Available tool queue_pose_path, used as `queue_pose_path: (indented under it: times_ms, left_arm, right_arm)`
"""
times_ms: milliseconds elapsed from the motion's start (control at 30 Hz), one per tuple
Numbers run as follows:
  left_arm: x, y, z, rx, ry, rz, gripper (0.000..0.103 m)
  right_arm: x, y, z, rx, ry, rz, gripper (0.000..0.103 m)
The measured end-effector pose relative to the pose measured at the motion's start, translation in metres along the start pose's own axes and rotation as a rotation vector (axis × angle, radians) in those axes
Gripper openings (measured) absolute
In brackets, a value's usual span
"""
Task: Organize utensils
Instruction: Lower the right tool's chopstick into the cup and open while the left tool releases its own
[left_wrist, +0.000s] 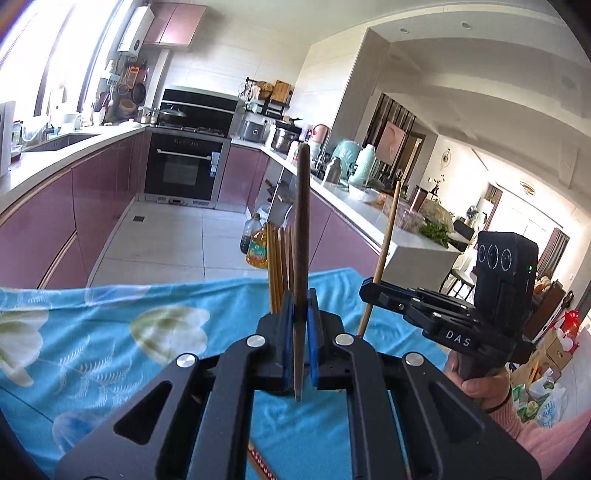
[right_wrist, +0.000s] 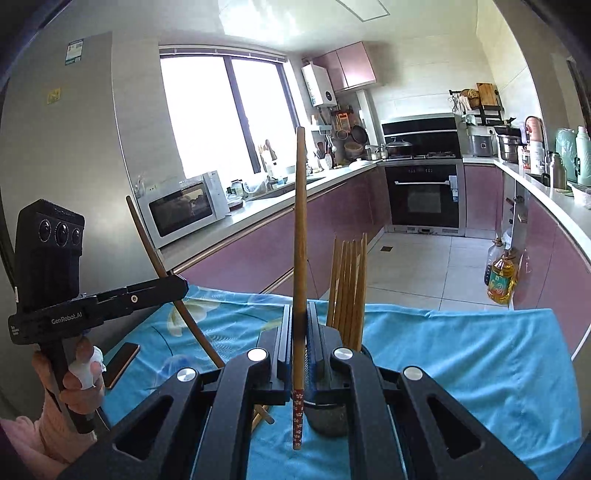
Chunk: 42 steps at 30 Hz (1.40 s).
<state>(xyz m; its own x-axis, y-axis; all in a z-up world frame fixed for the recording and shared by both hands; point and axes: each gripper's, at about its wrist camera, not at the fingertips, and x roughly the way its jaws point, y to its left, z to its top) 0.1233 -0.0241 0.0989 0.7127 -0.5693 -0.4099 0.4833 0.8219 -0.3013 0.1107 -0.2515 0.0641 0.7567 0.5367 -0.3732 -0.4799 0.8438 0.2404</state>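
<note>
My left gripper (left_wrist: 301, 306) is shut on a dark brown chopstick (left_wrist: 302, 221) that stands upright between its pads. My right gripper (right_wrist: 299, 317) is shut on a lighter wooden chopstick (right_wrist: 300, 240) with a red flowered end (right_wrist: 297, 421), also upright. Just behind the grippers a bundle of several chopsticks (right_wrist: 349, 284) stands in a dark round holder (right_wrist: 327, 419); it also shows in the left wrist view (left_wrist: 279, 266). The right gripper shows in the left wrist view (left_wrist: 371, 290), and the left gripper in the right wrist view (right_wrist: 181, 286).
A table under a blue flowered cloth (left_wrist: 110, 332) lies below both grippers. A phone (right_wrist: 122, 363) lies at its left side. A loose red-patterned chopstick (left_wrist: 260, 461) lies on the cloth. Oil bottles (right_wrist: 500, 275) stand on the tiled floor beyond.
</note>
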Motion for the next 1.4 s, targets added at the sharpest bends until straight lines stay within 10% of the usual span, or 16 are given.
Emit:
queue_pose_path:
  times_ms: [400,1000,1400]
  left_arm:
    - [0.019,-0.011,0.038,0.033,-0.041,0.042,0.007]
    - [0.099,-0.005,0.002,0.12,0.218,0.118,0.007]
    - [0.128,0.009,0.003,0.102,0.25,0.134,0.01]
  right_arm:
    - [0.015,-0.009,0.022,0.005,-0.054,-0.031,0.006]
    - [0.07,-0.019,-0.006,-0.005,0.15,-0.097,0.006]
    - [0.083,-0.02,-0.021,0.026,0.21,-0.109,0.007]
